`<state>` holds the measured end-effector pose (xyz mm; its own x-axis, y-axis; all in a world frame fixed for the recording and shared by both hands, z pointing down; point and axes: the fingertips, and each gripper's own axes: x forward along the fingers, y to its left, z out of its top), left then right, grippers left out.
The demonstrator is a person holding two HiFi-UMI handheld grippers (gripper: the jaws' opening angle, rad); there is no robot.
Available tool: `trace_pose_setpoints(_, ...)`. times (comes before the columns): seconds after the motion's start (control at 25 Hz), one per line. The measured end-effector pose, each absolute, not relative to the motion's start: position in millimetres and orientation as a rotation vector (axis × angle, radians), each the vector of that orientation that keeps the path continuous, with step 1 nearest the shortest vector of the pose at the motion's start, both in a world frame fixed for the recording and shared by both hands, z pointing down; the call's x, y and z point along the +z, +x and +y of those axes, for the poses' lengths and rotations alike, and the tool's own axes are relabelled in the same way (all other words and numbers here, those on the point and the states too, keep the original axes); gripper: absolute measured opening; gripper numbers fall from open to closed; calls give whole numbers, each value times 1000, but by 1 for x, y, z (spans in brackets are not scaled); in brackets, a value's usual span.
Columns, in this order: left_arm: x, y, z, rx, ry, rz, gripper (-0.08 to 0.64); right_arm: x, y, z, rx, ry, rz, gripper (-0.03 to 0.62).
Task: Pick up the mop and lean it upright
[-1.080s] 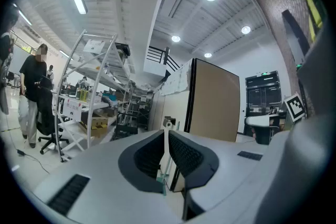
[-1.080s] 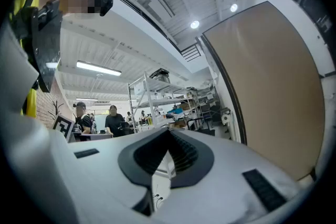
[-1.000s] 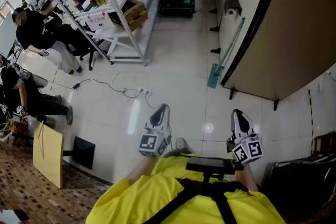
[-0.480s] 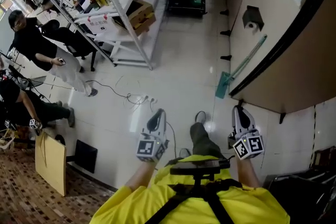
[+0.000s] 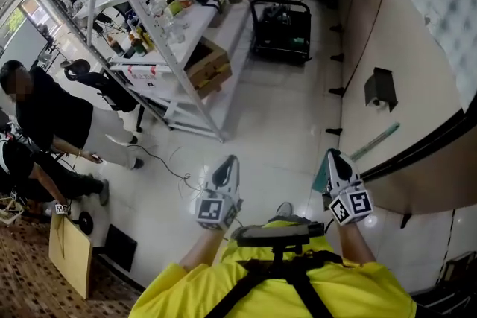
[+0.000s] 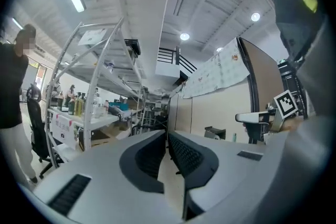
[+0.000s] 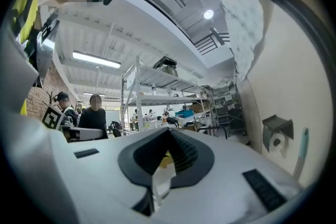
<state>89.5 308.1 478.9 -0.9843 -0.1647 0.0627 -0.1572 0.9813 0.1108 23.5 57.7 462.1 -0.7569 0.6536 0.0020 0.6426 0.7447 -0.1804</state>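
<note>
The mop has a pale teal handle running along the foot of the beige wall at the right, and whether it lies flat or leans I cannot tell. Its teal head peeks out just left of my right gripper, which partly hides it. In the right gripper view the handle shows as a thin green stick at the far right. My right gripper is shut and holds nothing. My left gripper hovers over the white floor, well left of the mop. Its jaws are shut and empty.
A metal shelving rack full of bottles runs along the left, with a cardboard box beneath it. A black cart stands at the far end. A paper dispenser hangs on the wall. People and a floor cable are at the left.
The view has moved forward toward the wall. The mop head now sits right beside my right gripper. Both grippers keep their place in front of me and stay shut.
</note>
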Motion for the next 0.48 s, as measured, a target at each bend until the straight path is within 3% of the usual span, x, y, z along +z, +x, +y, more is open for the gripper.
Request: trace_pose_setpoints(0.48,492,-124,292,-201,476,-2984,12,492,-144,29,287,-829,-2861,6)
